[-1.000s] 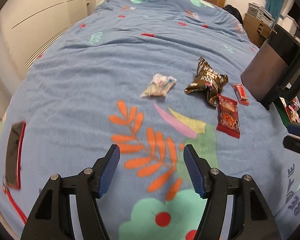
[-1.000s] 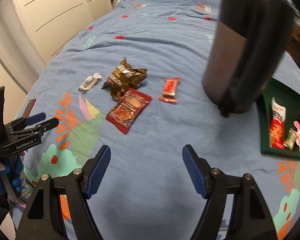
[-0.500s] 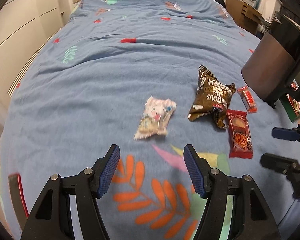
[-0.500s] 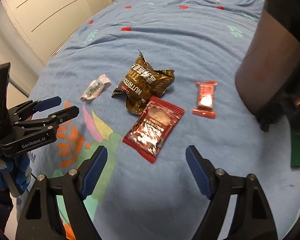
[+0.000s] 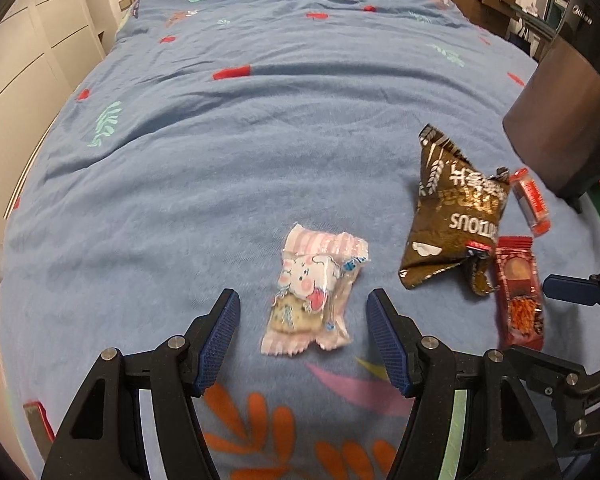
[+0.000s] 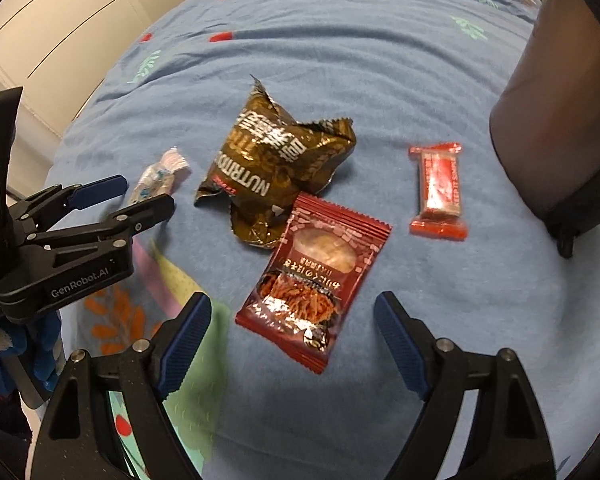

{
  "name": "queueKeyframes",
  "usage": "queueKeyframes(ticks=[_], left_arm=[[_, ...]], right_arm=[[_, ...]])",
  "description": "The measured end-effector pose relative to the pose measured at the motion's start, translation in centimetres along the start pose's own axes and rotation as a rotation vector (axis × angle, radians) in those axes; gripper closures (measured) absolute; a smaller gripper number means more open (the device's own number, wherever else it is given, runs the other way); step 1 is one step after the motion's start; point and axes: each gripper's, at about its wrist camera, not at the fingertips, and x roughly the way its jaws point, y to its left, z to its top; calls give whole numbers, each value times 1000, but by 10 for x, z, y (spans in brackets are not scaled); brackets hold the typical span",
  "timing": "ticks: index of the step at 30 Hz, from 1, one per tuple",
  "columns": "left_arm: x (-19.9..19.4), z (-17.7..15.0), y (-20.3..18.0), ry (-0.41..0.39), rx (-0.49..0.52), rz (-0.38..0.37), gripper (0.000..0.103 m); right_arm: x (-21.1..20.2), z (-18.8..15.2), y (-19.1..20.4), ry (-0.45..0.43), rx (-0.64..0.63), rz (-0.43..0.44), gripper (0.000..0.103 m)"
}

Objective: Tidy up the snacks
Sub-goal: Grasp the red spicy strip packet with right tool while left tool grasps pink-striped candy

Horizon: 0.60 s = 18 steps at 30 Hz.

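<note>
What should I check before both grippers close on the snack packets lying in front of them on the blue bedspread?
1. Left gripper open: ok.
2. Pink-and-white striped cartoon packet between its jaws: ok, untouched.
3. Right gripper open: ok.
4. Dark red flat noodle-snack packet centred between right jaws: ok.
5. Dark red packet free of the crumpled brown foil bag: not ok, its top corner overlaps the bag.
6. Fingertips low enough to pinch: cannot tell.
7. Small red wrapped bar apart from the others: ok.

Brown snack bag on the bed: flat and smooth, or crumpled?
Crumpled. The brown snack bag is creased, its corners sticking up off the blue bedspread, and one edge lies under the dark red packet.
</note>
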Motion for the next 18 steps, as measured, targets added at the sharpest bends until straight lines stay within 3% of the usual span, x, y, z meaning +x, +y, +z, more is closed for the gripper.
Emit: queueKeyframes(ticks=[18], left_arm=[[19, 6, -3, 7, -4, 2, 43]], right_arm=[[19, 4, 1, -7, 23, -18, 0]])
